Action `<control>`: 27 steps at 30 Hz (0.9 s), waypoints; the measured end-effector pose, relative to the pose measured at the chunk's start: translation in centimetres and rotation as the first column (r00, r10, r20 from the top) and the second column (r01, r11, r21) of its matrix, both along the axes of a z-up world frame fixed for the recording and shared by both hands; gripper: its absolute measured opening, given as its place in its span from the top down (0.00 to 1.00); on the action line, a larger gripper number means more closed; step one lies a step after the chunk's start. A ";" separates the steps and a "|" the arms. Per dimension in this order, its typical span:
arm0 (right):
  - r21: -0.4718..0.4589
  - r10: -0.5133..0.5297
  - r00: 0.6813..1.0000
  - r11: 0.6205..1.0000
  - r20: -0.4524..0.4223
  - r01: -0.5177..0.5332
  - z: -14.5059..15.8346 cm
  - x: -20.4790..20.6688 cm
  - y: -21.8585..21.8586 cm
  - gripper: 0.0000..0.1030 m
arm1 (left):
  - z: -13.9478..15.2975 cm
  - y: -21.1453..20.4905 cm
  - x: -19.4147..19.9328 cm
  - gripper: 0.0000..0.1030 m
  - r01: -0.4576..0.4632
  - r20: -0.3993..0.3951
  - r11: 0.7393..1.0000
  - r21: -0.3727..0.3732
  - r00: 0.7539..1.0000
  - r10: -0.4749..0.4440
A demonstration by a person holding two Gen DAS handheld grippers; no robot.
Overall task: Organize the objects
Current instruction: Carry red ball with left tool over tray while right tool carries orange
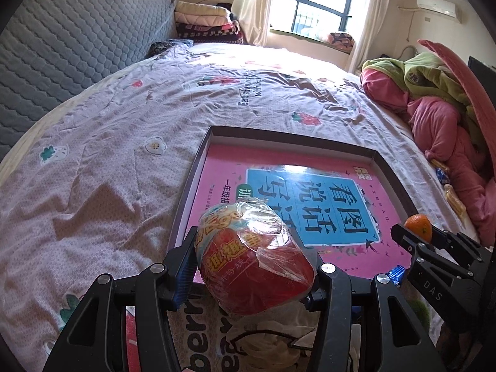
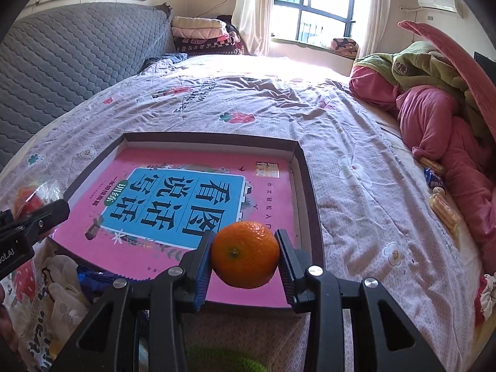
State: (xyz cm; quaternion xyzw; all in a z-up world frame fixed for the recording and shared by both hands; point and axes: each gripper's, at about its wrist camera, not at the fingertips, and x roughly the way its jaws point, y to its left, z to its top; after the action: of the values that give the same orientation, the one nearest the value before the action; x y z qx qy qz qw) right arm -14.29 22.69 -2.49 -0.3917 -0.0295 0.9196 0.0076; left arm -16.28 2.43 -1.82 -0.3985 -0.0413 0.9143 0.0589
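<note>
My left gripper (image 1: 254, 266) is shut on a red snack bag in clear plastic wrap (image 1: 257, 263), held above the near left edge of a shallow dark box (image 1: 198, 167). A pink book (image 1: 341, 210) lies flat inside the box. My right gripper (image 2: 245, 257) is shut on an orange mandarin (image 2: 245, 254), held over the box's (image 2: 310, 179) near right part above the pink book (image 2: 198, 204). The right gripper with the mandarin (image 1: 418, 226) shows at the right in the left wrist view; the left gripper (image 2: 34, 217) with its bag (image 2: 31, 198) shows at the left in the right wrist view.
The box lies on a bed with a floral sheet (image 2: 356, 130). A heap of pink and green clothes (image 2: 440, 105) lies at the right, with small wrapped snacks (image 2: 440, 204) beside it. White plastic bags (image 2: 65, 282) and a green thing (image 2: 223, 361) lie near the front. A grey headboard (image 1: 62, 46) is at left.
</note>
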 end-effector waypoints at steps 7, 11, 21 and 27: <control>-0.015 -0.016 0.999 1.000 0.040 0.016 -1.2 -1.3 0.9 0.62 | -1.5 0.9 -2.7 0.47 0.040 0.054 0.998 -0.050 0.998 -0.037; -0.022 -0.004 0.999 1.000 0.050 0.005 -1.6 -1.6 0.5 0.62 | -2.5 1.0 -3.8 0.47 0.046 0.095 0.998 -0.049 0.995 -0.041; -0.020 -0.025 0.997 0.999 0.078 0.027 -2.3 -2.0 0.4 0.62 | -3.5 1.1 -4.0 0.46 0.050 0.140 0.998 -0.028 0.989 -0.046; -0.014 -0.033 0.996 0.999 0.087 0.035 -2.6 -2.0 0.5 0.62 | -3.5 1.0 -3.8 0.46 0.055 0.143 0.998 -0.037 0.989 -0.049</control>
State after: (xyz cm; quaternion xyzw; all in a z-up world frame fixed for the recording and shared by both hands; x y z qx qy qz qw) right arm -16.33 23.14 -5.12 -0.4316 -0.0158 0.9017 0.0189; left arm -20.05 3.41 -5.28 -0.4646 -0.0164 0.8825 0.0715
